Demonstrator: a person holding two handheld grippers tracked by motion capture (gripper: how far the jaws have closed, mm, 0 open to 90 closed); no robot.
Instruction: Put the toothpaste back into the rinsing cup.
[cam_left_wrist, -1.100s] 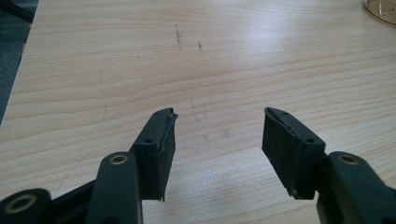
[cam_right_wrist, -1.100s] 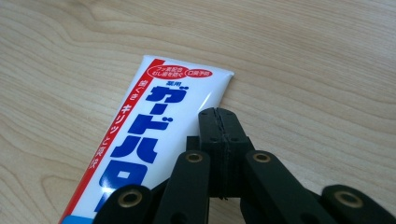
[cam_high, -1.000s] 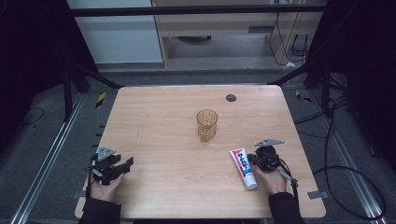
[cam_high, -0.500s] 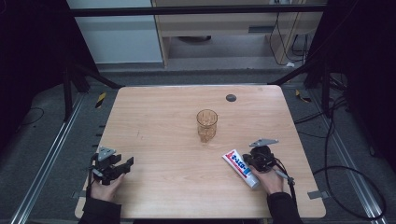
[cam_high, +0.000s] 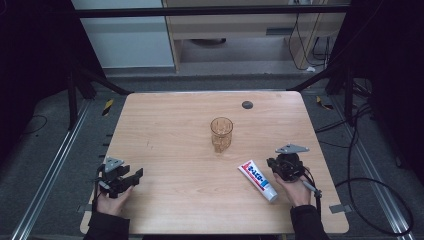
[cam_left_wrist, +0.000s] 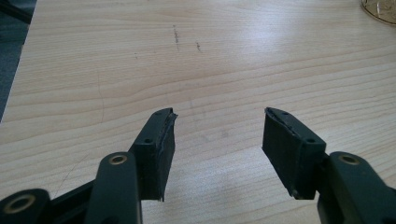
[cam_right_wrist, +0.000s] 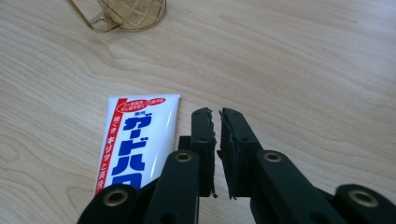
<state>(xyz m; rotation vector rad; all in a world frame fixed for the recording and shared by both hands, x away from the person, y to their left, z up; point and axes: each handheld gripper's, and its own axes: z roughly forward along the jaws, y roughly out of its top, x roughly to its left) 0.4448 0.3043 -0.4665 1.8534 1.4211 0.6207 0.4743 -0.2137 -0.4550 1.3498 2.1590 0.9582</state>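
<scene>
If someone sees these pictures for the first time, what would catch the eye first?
Probably the white toothpaste tube with blue and red lettering, lying flat near the light wooden table's front right, just left of the right gripper. Next, the amber patterned glass mug standing upright mid-table.

Left gripper (cam_left_wrist: 217, 128) rests wide open; right gripper (cam_right_wrist: 218, 116) jaws, nearly together, have just been opening
</scene>
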